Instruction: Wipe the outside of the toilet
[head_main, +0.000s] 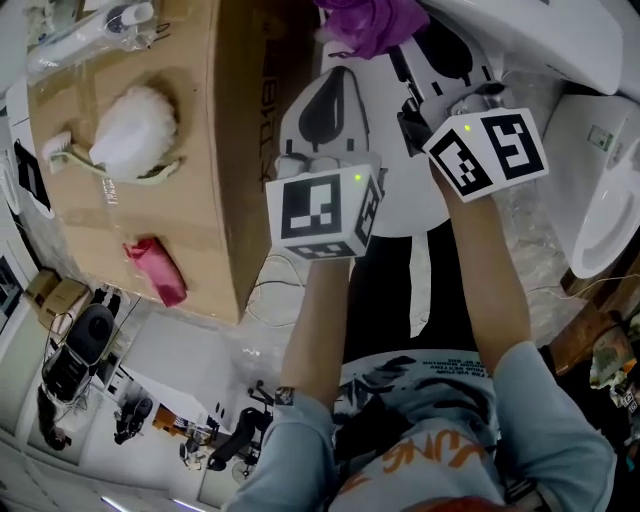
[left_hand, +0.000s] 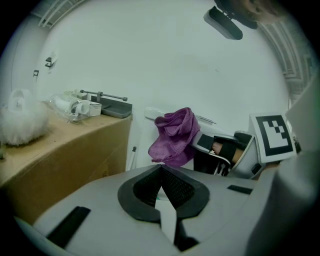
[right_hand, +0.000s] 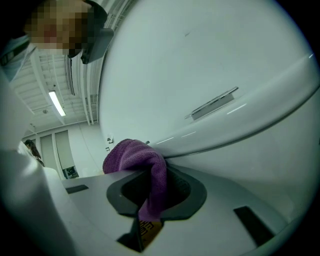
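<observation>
A purple cloth (head_main: 368, 24) hangs bunched from my right gripper (head_main: 402, 48), which is shut on it, at the top of the head view, right against the white toilet (head_main: 545, 40). In the right gripper view the cloth (right_hand: 146, 172) drapes down between the jaws, and the toilet's smooth curved shell (right_hand: 210, 65) fills the picture just beyond. My left gripper (head_main: 335, 75) hovers a little left of the cloth, shut and empty; its tips meet in the left gripper view (left_hand: 161, 170), where the cloth (left_hand: 175, 135) and the right gripper (left_hand: 225, 150) show ahead.
A large cardboard box (head_main: 200, 200) stands at the left, close beside my left gripper. On it lie a fluffy white brush (head_main: 135, 130), a red cloth (head_main: 155, 270) and packaged tools (head_main: 95, 30). A second white fixture (head_main: 600, 200) stands at the right edge.
</observation>
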